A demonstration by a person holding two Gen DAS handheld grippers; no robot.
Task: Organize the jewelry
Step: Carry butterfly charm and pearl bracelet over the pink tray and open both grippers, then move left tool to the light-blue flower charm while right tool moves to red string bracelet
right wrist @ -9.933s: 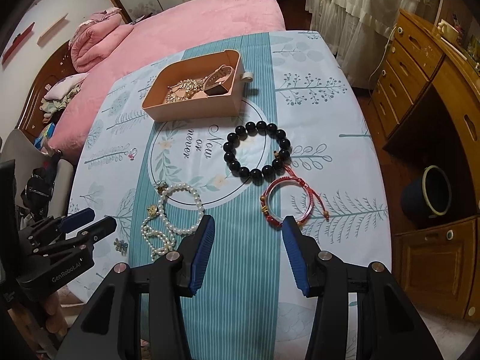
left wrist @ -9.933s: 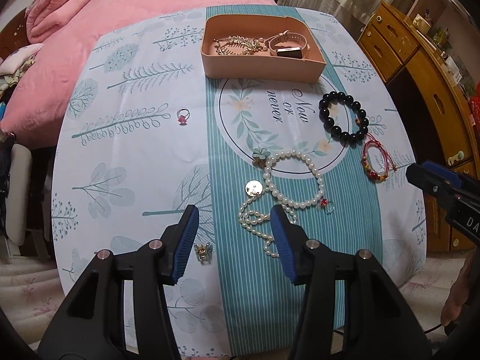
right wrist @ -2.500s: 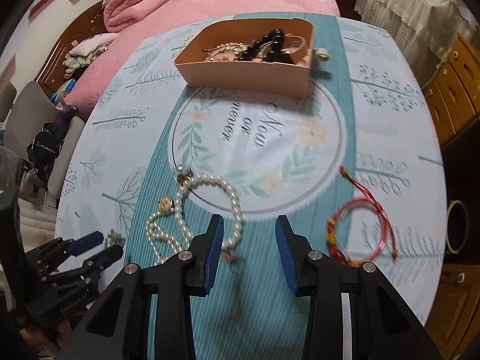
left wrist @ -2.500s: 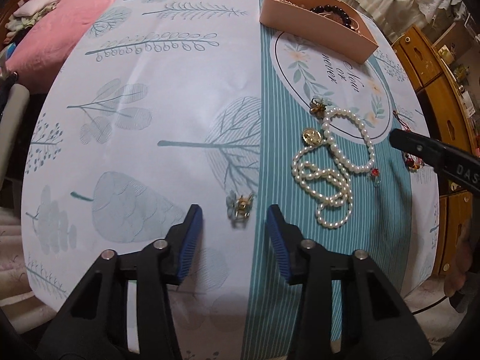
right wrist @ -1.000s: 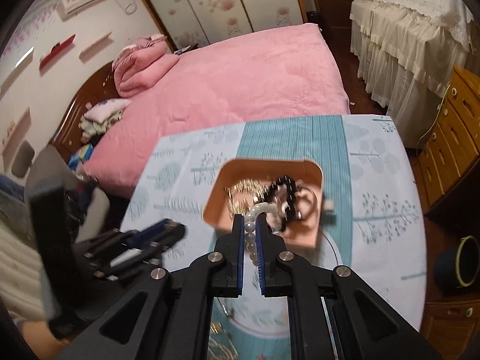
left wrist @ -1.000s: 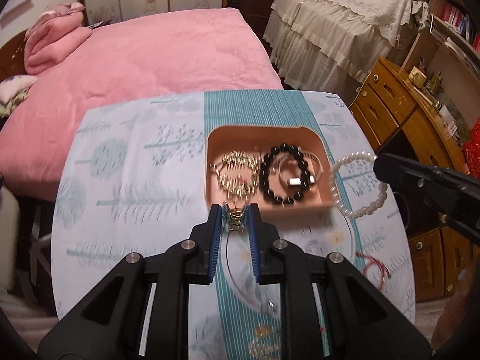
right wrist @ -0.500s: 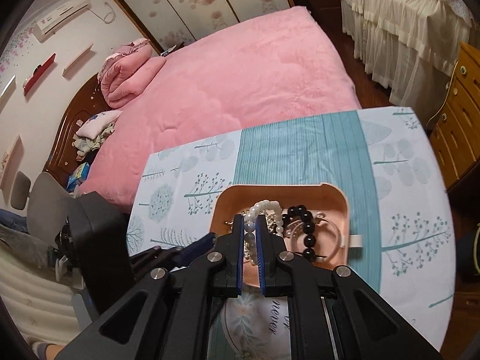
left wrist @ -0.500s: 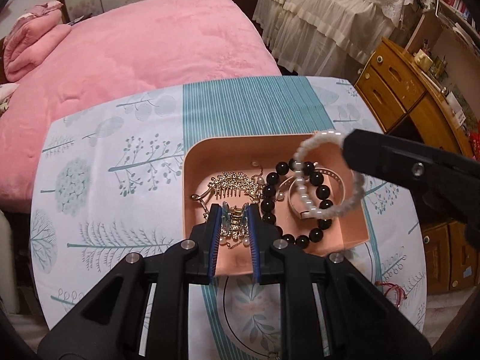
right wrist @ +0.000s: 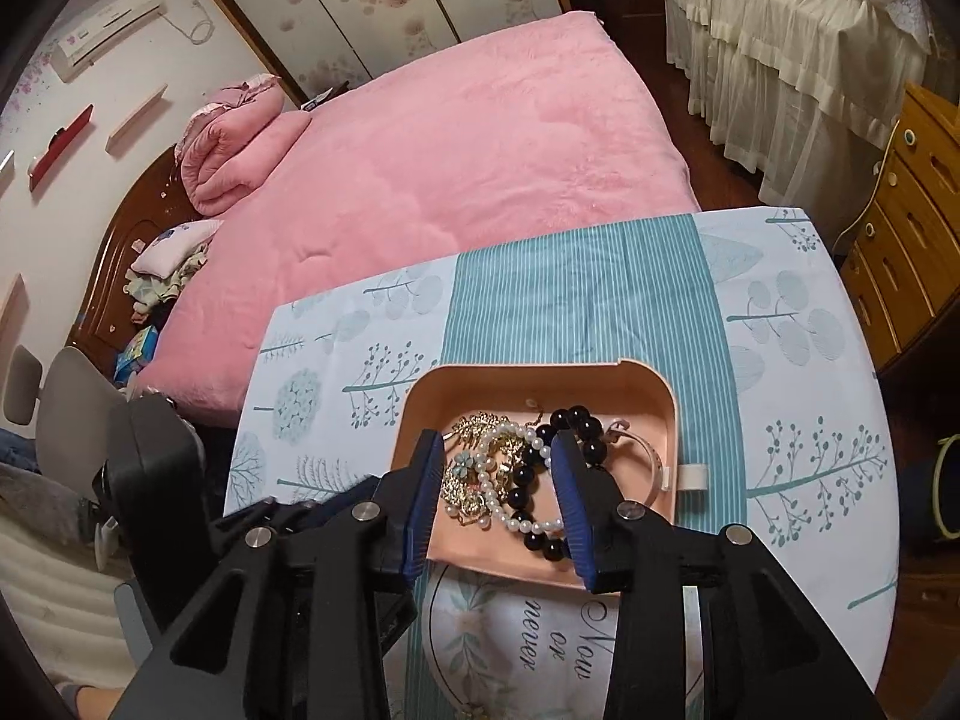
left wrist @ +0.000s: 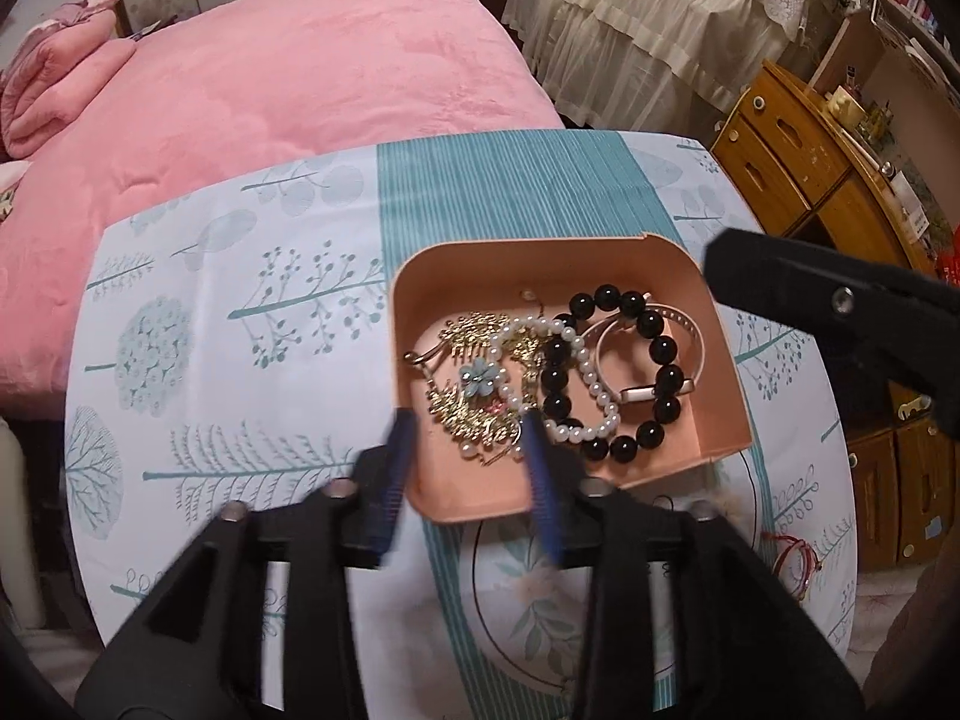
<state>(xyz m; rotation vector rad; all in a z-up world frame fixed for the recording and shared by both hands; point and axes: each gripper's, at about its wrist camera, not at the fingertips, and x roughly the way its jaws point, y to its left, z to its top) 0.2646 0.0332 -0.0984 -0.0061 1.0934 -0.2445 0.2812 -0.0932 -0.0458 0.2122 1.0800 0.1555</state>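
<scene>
A pink tray (left wrist: 714,300) (right wrist: 666,396) sits on the patterned tablecloth. In it lie a pearl bracelet (left wrist: 591,387) (right wrist: 510,513), a black bead bracelet (left wrist: 663,354) (right wrist: 579,417), gold pieces (left wrist: 474,330) (right wrist: 474,426), a flower clip (left wrist: 478,376) (right wrist: 463,467) and a pink band (left wrist: 690,327). My left gripper (left wrist: 471,468) is open and empty above the tray's near left edge. My right gripper (right wrist: 498,510) is open and empty above the tray's near side. A red cord bracelet (left wrist: 795,561) lies on the cloth, right of the tray.
A pink bed (left wrist: 270,72) (right wrist: 450,138) lies beyond the table. Wooden drawers (left wrist: 798,162) (right wrist: 906,222) stand at the right. A grey chair (right wrist: 66,408) is at the left. A dark bin (right wrist: 942,486) is on the floor.
Both grippers have opened. The pearl bracelet dropped from the right gripper and the flower clip from the left gripper; both now lie in the tray.
</scene>
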